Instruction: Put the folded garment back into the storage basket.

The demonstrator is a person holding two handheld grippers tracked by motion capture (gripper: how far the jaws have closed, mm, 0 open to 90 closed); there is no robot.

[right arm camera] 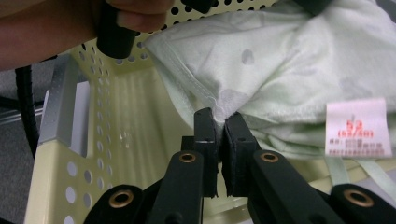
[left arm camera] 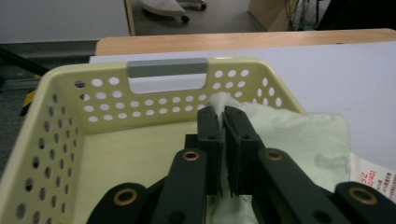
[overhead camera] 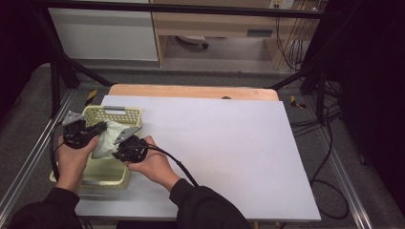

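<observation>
I have the left gripper over the yellow basket, jaws pinched nearly shut on a fold of the pale green cloth near the basket's far wall. The cloth itself sits in the basket, bunched up and draped against the basket's right wall, with a white label hanging at the basket's right side. Just right of that, the right gripper has its jaws closed on the cloth's hemmed corner, above the basket's floor.

I judge the cloth light, soft and limp (it will sag wherever I don't hold it), so the stitched hem and corners look like the surest places to grip; the middle would only bunch. It shouldn't slip much, though a loose fold might catch on the basket's perforated walls or its grey handle.

The basket stands at the left end of the white table top, close to that edge. To the basket's right the top gives wide open room, so I would carry the cloth that way
</observation>
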